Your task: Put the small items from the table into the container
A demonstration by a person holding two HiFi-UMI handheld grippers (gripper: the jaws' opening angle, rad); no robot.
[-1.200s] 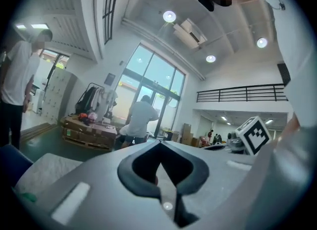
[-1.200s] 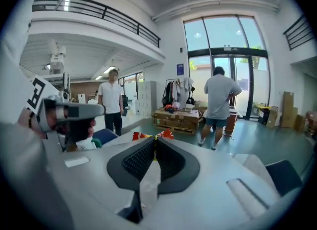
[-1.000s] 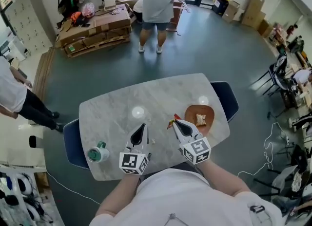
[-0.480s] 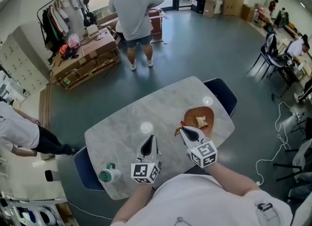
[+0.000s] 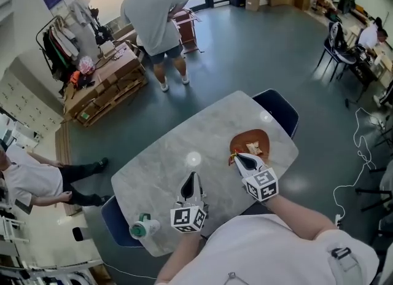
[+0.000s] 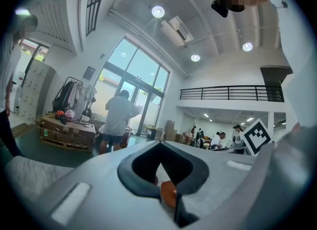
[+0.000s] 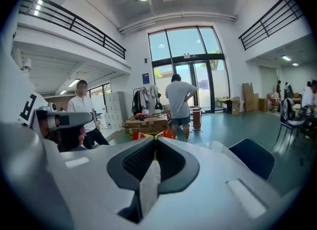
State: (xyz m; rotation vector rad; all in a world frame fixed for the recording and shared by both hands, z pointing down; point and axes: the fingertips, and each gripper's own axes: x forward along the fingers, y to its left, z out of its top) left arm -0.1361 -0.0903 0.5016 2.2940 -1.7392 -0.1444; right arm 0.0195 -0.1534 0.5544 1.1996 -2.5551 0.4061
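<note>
My right gripper (image 5: 238, 158) is shut on a red and yellow packet (image 5: 233, 154) just at the near-left rim of the brown dish (image 5: 245, 137) on the marble table (image 5: 184, 142). A small snack packet (image 5: 255, 148) lies in the dish. In the right gripper view the right gripper (image 7: 155, 138) has its jaws together, and the packet (image 7: 166, 134) pokes out past the tips. My left gripper (image 5: 191, 178) hovers over the table's near middle; in the left gripper view the left gripper (image 6: 159, 145) has its tips meeting with nothing seen held.
A green and white cup (image 5: 142, 225) lies at the table's near left corner. Blue chairs stand at the far right (image 5: 277, 109) and near left (image 5: 114, 220). A person (image 5: 153, 19) stands beyond the table by a pallet of boxes (image 5: 104, 75).
My right gripper has carried the packet rightward, closer to the brown dish. The left gripper has also shifted across the table. The head view has swung round.
</note>
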